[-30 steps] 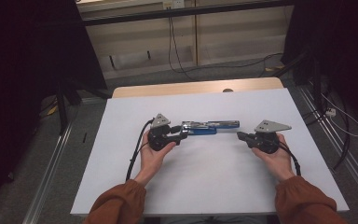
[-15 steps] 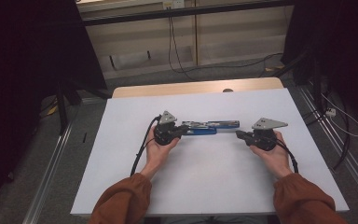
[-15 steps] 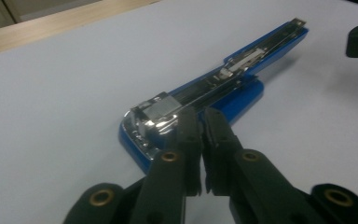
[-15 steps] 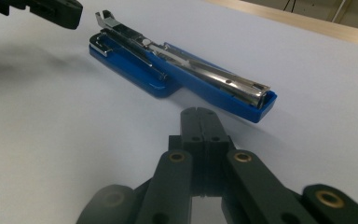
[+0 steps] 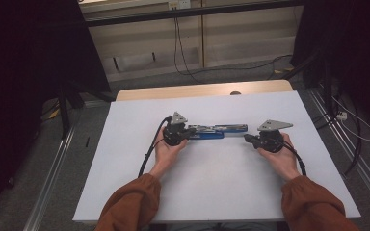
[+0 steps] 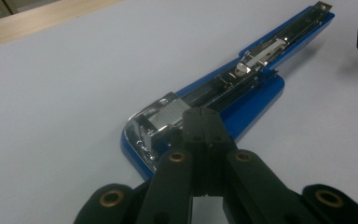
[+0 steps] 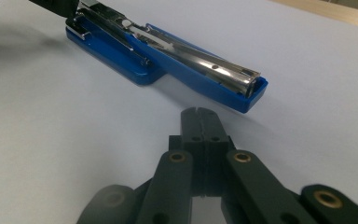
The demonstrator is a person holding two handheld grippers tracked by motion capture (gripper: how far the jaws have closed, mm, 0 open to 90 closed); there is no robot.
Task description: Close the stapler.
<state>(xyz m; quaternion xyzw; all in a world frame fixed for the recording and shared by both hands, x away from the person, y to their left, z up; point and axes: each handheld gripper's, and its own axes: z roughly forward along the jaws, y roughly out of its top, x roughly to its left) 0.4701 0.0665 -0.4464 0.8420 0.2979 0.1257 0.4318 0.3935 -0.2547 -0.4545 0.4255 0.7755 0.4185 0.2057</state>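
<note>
A blue stapler [image 5: 218,130] lies folded open flat on the white table [image 5: 221,187], with its metal staple channel facing up. My left gripper [image 5: 191,131] is shut, and its tips sit over the stapler's hinge end. In the left gripper view its closed jaws [image 6: 203,122] rest just above the chrome hinge of the stapler [image 6: 242,86]. My right gripper [image 5: 247,138] is also shut and stands a short way off the stapler's other end. The right gripper view has its tips [image 7: 199,119] close in front of the stapler's [image 7: 182,60] blue arm, not touching it.
A wooden strip [image 5: 202,90] runs along the table's back edge. Metal rails [image 5: 53,192] flank the table on both sides, and cables [image 5: 347,120] lie on the floor at the right. White table surface stretches in front of and beside both hands.
My left gripper has shifted slightly right and forward onto the stapler's hinge end. My right gripper has edged a little left toward the stapler. The stapler has stayed put.
</note>
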